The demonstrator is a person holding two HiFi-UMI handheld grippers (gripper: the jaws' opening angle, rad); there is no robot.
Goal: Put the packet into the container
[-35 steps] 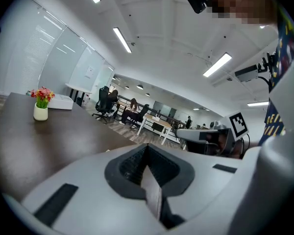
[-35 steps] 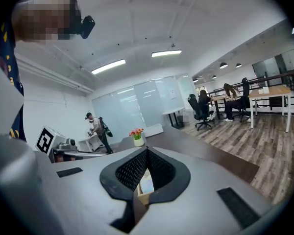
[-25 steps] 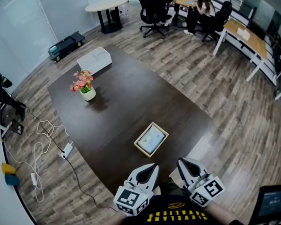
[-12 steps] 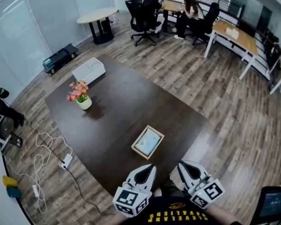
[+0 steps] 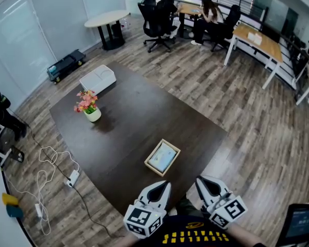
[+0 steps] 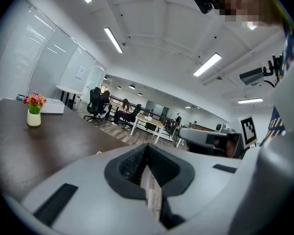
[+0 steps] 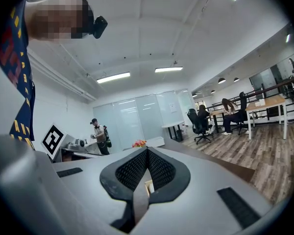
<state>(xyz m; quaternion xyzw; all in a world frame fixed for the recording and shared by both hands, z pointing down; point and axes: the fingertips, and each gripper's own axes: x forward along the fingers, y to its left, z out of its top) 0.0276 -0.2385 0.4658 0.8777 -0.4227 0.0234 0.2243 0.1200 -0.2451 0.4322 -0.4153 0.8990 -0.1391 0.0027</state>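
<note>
My left tongs (image 5: 166,184), right tongs (image 5: 200,179) both pinched shut, empty. Tray (image 5: 154,151) just ahead; pale contents unclear, maybe packet.

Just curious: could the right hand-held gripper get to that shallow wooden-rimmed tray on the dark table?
Probably yes. The shallow wooden-rimmed tray lies by the near edge of the dark table, just ahead of the right hand-held gripper, with nothing between them.

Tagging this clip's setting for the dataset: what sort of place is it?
Most likely an open-plan office: wooden desks with rolling office chairs along the far side, glass partition walls, and a big dark meeting table in the middle.
</note>
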